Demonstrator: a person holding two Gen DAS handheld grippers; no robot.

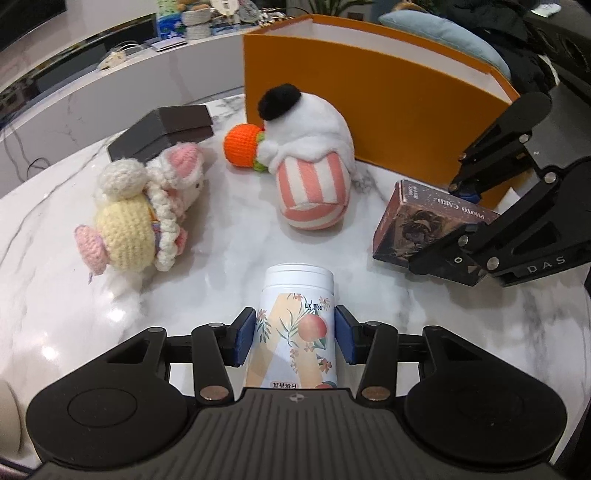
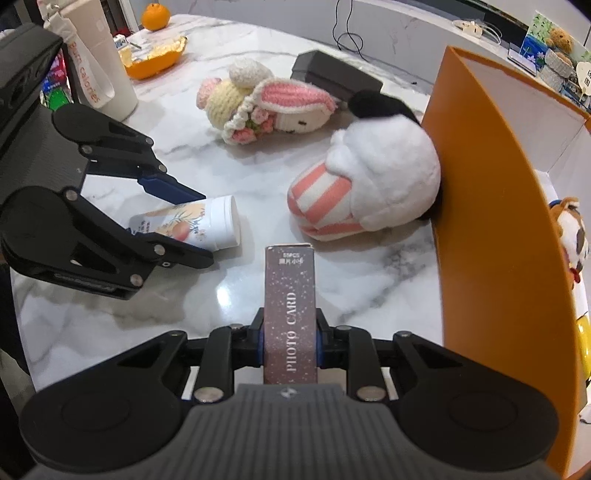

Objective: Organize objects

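My left gripper [image 1: 294,334] is shut on a white canister with a peach print [image 1: 295,325], which lies on its side on the marble table; it also shows in the right wrist view [image 2: 192,225]. My right gripper [image 2: 290,345] is shut on a dark photo card box [image 2: 290,310], also seen from the left wrist [image 1: 424,225]. A white plush with pink stripes [image 1: 310,155] leans against the orange box [image 1: 369,107]. A crocheted bunny doll [image 1: 147,206] lies at the left.
A dark grey box [image 1: 162,129] lies behind the bunny. The orange box [image 2: 491,221] holds a plush toy [image 2: 570,236]. A white bottle [image 2: 99,59], an orange bowl [image 2: 155,59] and a tangerine [image 2: 156,15] stand at the table's far side.
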